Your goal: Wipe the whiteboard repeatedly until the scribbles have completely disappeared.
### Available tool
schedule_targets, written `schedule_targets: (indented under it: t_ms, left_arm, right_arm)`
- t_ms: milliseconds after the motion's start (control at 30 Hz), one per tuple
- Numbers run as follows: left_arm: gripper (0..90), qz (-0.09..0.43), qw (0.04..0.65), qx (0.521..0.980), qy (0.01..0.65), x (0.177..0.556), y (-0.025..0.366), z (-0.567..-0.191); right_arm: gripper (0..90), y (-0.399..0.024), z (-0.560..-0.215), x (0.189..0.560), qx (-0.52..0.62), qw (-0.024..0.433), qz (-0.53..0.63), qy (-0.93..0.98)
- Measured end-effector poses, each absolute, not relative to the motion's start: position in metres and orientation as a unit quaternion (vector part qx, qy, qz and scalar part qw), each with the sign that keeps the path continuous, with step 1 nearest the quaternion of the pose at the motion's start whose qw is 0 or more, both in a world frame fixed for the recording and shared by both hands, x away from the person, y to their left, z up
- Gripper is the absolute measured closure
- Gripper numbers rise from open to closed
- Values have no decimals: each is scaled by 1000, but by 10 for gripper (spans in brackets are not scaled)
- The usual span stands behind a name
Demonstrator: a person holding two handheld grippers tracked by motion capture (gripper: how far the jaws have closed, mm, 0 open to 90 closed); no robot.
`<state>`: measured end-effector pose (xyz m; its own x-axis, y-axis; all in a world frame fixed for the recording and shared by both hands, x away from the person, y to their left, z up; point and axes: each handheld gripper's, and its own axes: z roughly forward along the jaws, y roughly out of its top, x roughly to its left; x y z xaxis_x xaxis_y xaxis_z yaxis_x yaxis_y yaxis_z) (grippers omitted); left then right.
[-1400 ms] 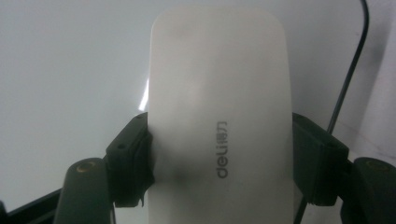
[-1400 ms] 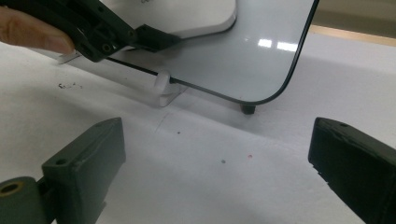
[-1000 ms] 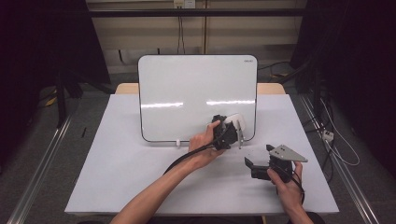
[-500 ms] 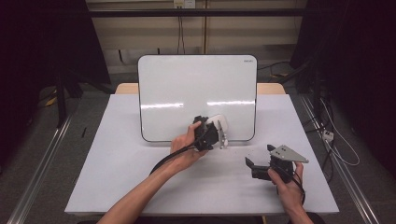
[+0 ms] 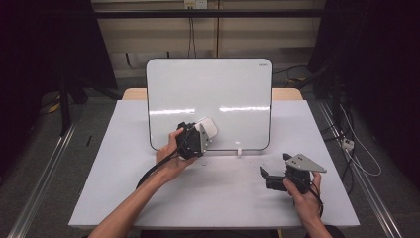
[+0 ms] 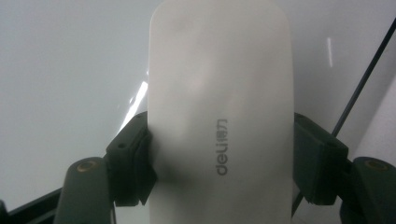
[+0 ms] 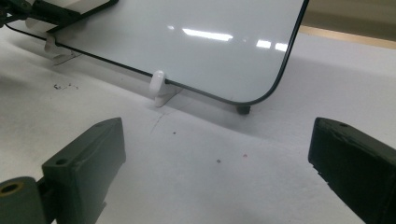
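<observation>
Your left claw (image 5: 205,131) is clamped on a white eraser (image 5: 207,128), one black pad on each long side. In the left gripper view the eraser (image 6: 219,112) runs straight out from between the jaws, long axis in line with them, with small grey lettering along its back. Its far face is turned toward the whiteboard (image 5: 208,94) and looks pressed against the board or just off it; the pictures do not settle which.

The board stands tilted back on the white surface (image 5: 218,198), leaning away from you. The eraser sits at its lower left area, close above the bottom edge and left of the middle. Bare board stretches away to the right and upward from the eraser, so any further wipe would likely run that way, with the eraser's long axis roughly across the stroke. No marks can be made out on the board from here.

Your left hand (image 5: 171,158) is the one at the board. Your right hand (image 5: 302,191) rests low on the surface, well apart from the board, toward the near right corner. Your right claw (image 5: 270,177) is spread wide with nothing between its jaws, pointing left; its own view looks along the surface to the board's bottom edge, one white clip foot (image 7: 159,86) and a dark corner foot (image 7: 242,109).

Count: one board, one eraser, two claws. A few dark specks lie on the surface near the board's foot.
</observation>
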<state>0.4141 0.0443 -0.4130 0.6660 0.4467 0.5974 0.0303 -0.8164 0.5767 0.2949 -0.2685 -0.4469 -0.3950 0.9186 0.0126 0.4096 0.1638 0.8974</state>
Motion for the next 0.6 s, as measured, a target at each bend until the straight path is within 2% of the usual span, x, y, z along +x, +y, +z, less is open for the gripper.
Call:
schedule_targets:
  t_ms: [167, 433, 600]
  left_arm:
    - [312, 342, 309, 871, 168, 420, 58, -407]
    - [312, 337, 313, 871, 172, 420, 63, -407]
    - [312, 320, 340, 867, 174, 414, 62, -400]
  right_arm:
    - [39, -267, -447, 295, 469, 285, 445, 708]
    - [40, -265, -446, 296, 467, 282, 446, 709]
    - [40, -265, -447, 298, 471, 281, 446, 707]
